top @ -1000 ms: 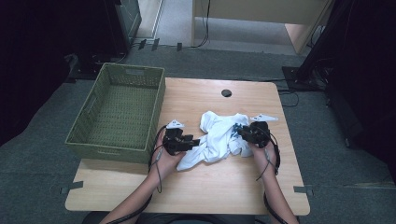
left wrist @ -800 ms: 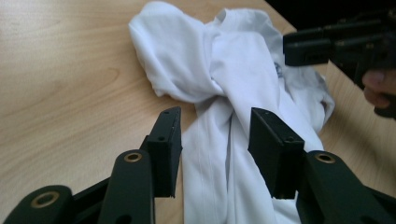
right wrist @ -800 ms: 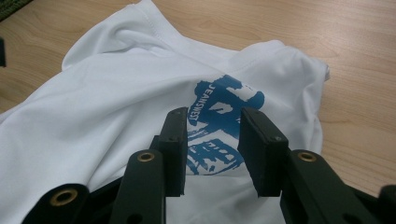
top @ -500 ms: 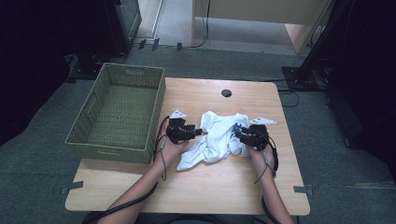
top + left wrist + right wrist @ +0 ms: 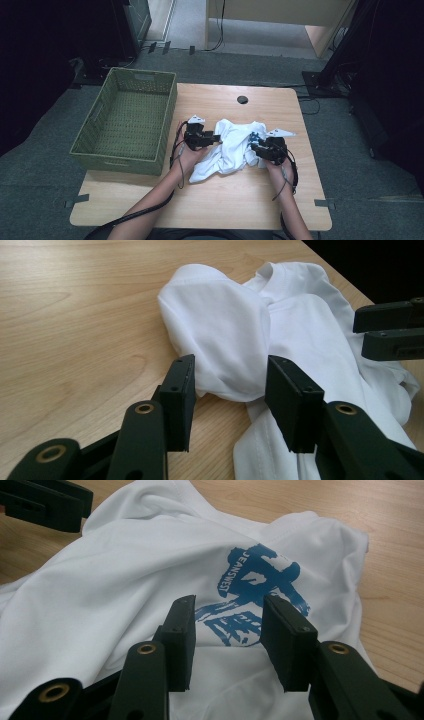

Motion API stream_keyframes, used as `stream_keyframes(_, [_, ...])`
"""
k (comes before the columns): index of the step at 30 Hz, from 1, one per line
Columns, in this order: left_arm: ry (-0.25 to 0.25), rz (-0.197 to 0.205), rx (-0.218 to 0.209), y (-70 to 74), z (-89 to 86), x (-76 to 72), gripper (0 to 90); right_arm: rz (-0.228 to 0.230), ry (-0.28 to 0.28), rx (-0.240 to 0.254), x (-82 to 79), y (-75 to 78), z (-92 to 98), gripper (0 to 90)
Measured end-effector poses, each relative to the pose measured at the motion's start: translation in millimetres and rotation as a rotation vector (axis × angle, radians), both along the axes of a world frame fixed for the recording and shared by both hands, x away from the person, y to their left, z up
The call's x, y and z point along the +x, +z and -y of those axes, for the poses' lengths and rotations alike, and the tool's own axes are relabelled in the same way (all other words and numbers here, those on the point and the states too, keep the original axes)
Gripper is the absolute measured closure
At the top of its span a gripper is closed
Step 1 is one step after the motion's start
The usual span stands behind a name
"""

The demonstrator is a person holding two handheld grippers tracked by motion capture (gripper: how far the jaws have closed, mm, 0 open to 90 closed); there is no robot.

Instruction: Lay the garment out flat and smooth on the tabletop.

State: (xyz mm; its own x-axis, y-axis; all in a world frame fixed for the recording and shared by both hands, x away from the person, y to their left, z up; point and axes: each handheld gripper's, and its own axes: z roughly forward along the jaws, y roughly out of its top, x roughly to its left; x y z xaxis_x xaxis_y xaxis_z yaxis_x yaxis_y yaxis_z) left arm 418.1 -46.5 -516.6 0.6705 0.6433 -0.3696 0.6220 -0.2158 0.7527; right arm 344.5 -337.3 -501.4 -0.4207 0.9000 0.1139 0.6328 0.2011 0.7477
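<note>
A crumpled white T-shirt (image 5: 227, 150) with a blue print (image 5: 260, 580) lies in the middle of the wooden table (image 5: 225, 200). My left gripper (image 5: 216, 139) is at the shirt's left edge. In the left gripper view a rounded fold of the shirt (image 5: 220, 330) bulges into the gap of that gripper (image 5: 231, 365), whose jaws stand apart and do not visibly clamp it. My right gripper (image 5: 252, 148) is at the shirt's right side. Its jaws have just been opening and now hover apart (image 5: 230, 605) just in front of the print, with loose cloth below them.
A green woven basket (image 5: 120, 162) stands on the table's left part, close to my left hand. A dark round hole (image 5: 242, 99) sits near the table's far edge. Each gripper's jaws show at the edge of the other's view (image 5: 395, 330) (image 5: 45, 500).
My left gripper has moved away from me and a little right, onto the shirt's left fold. The right gripper stayed in place and its jaws spread wider. The shirt bunched up slightly.
</note>
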Motion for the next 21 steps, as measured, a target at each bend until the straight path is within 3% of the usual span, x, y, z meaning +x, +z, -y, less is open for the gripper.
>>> stream_keyframes(8, [-0.015, -0.035, 0.007, -6.1, 8.9, 8.2, 61.3, -0.004, 0.004, 0.016, -7.4, -3.5, 1.3, 57.5])
stream_keyframes(14, [-0.018, -0.056, 0.022, -5.2, 10.8, 12.6, 82.1, -0.011, 0.025, -0.005, -11.4, -8.1, -6.5, 57.3])
stream_keyframes(21, [0.014, -0.068, 0.001, 8.6, -1.8, 19.3, 86.5, -0.020, 0.024, -0.030, -13.4, -10.6, -4.8, 57.0])
